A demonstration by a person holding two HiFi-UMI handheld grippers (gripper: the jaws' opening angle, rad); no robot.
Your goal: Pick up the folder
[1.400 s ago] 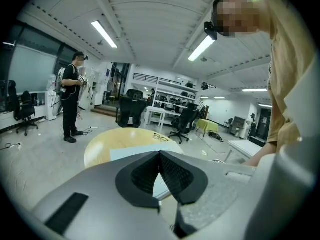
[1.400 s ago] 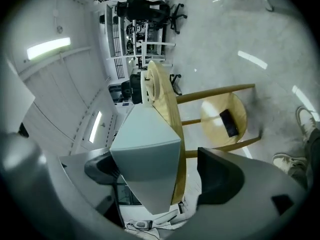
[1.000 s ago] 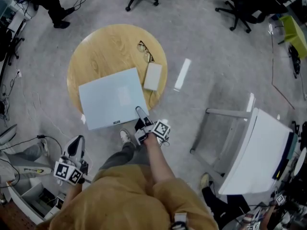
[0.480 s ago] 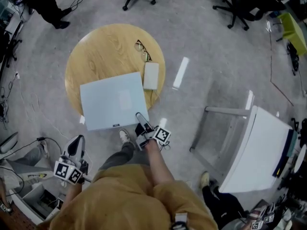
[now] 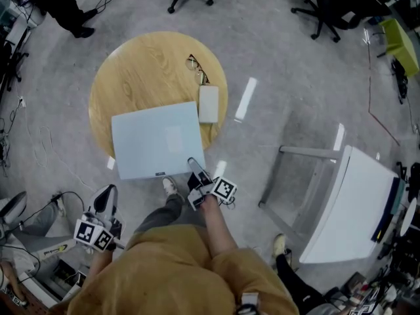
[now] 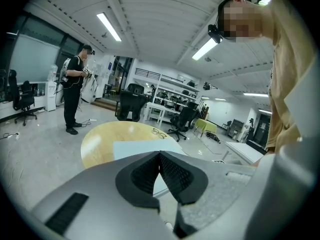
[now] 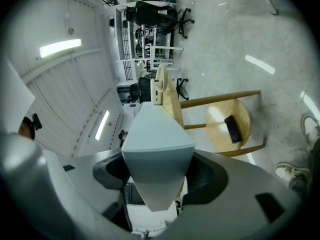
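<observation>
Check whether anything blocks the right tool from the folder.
Nothing visible does. The folder's near corner already sits between the right tool's jaws, which have just been closing but don't yet press it. The white case lies beside the folder, away from the tool.

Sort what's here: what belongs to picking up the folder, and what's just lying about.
For the job:
- folder
- right gripper, jaws just closing around the folder's corner
- round table under it

Lying about:
- glasses
- white box
- left gripper, shut, away from the table
</observation>
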